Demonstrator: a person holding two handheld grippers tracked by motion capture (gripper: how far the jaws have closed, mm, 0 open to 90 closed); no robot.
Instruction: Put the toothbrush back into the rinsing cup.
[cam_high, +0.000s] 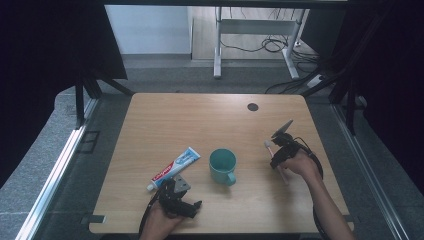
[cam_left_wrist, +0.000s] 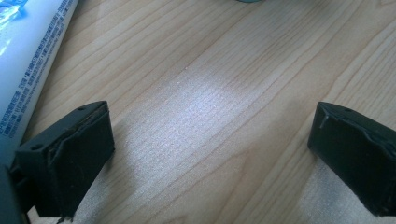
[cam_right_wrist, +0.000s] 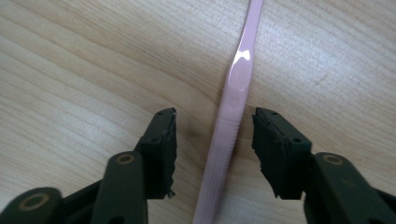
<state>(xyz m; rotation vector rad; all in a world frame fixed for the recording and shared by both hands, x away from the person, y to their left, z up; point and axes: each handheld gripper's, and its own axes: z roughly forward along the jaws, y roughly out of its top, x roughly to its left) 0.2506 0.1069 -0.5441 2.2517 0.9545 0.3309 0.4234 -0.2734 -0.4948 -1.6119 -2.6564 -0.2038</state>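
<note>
A pink toothbrush (cam_right_wrist: 238, 74) lies flat on the wooden table (cam_high: 210, 120). Its handle runs between the jaws of my right gripper (cam_right_wrist: 214, 149), which is open with a gap on each side of the handle. In the high view the right gripper (cam_high: 281, 151) sits over the toothbrush (cam_high: 268, 146) at the table's right. A teal mug (cam_high: 222, 166) stands upright in the middle. To its left lies a white, blue and red toothpaste tube (cam_high: 175, 167). My left gripper (cam_high: 176, 194) rests near the front edge, just below the tube. It is wide open (cam_left_wrist: 210, 135) over bare wood, with the tube (cam_left_wrist: 28, 60) beside its left jaw.
A small dark round spot (cam_high: 252, 107) marks the table's far side. Black curtains hang at both sides, and a white desk frame with cables (cam_high: 260, 40) stands beyond the table. The mug's rim (cam_left_wrist: 247, 1) peeks in at the top of the left gripper view.
</note>
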